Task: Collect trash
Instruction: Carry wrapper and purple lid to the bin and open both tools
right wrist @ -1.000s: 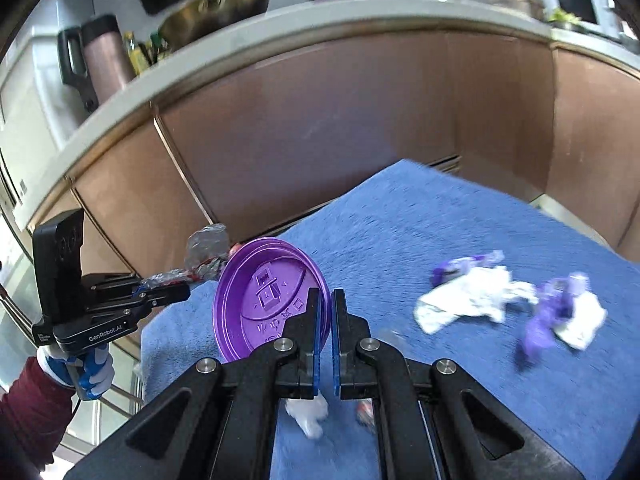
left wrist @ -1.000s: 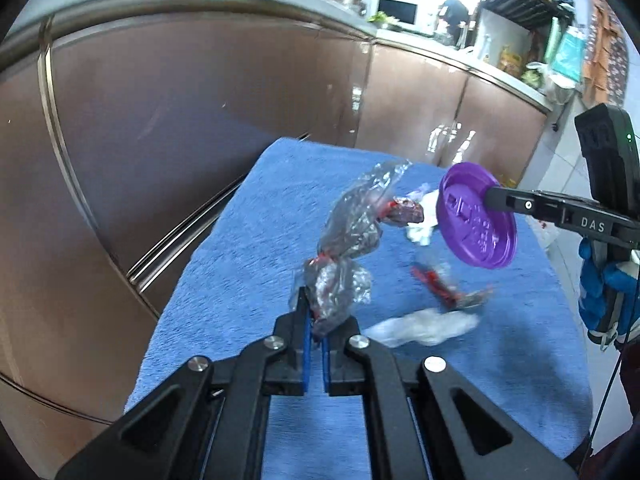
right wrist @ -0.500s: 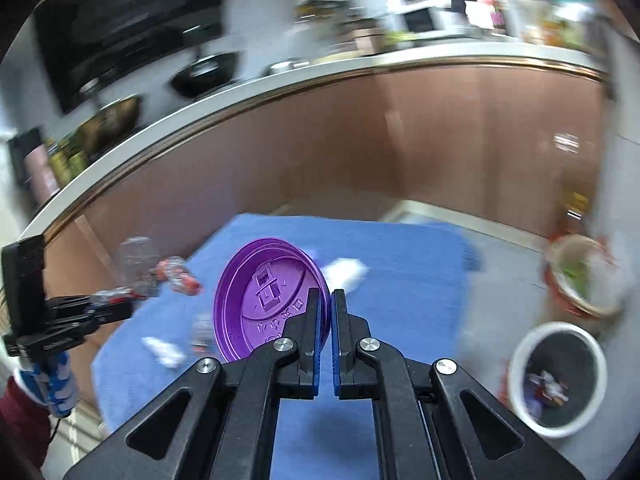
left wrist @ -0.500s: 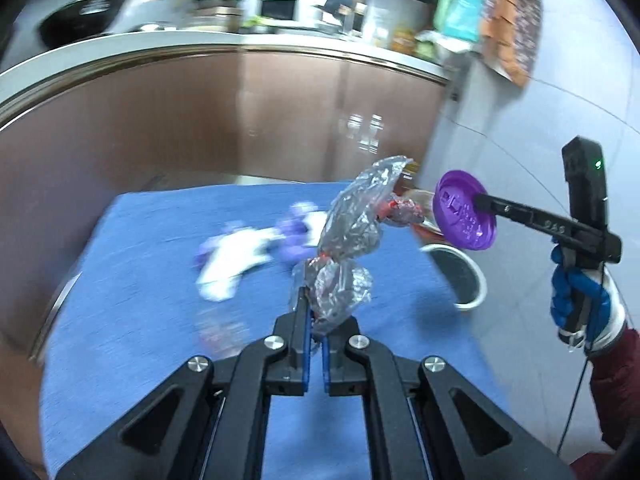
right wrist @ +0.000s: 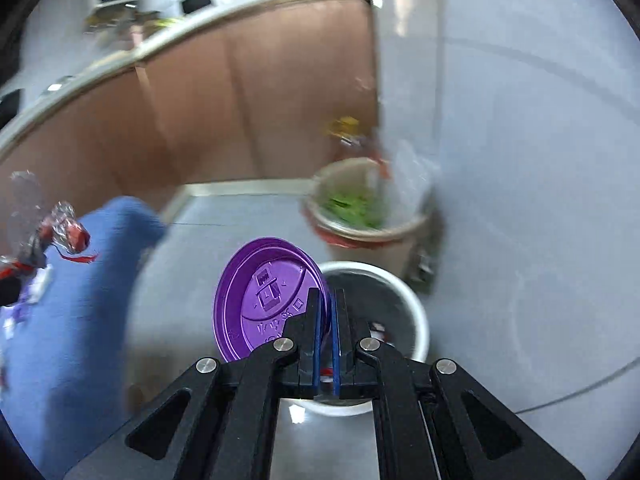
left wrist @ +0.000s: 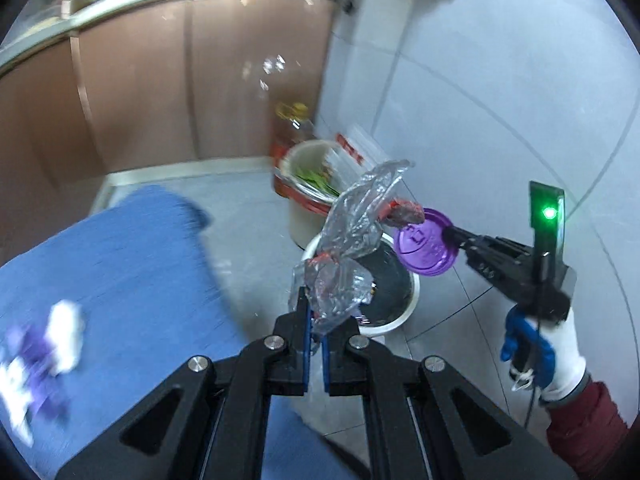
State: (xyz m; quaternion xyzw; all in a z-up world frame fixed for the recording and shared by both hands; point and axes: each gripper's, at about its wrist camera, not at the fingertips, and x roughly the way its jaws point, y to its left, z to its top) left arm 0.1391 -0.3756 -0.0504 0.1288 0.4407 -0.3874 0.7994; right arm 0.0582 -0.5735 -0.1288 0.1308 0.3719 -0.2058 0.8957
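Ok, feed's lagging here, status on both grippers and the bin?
Left gripper shut on wrapper. Right gripper shut on lid. Both above the white bin, nothing dropped yet. Path to bin clear.

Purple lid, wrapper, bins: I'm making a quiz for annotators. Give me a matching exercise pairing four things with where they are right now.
Things:
1. purple lid
2. clear plastic wrapper
3. white bin
4. crumpled tissue

Places:
A. on the blue cloth
B. in the left gripper
C. on the floor, below both held items
D. in the right gripper

Pairs: 1-D, 2-B, 3-C, 4-A
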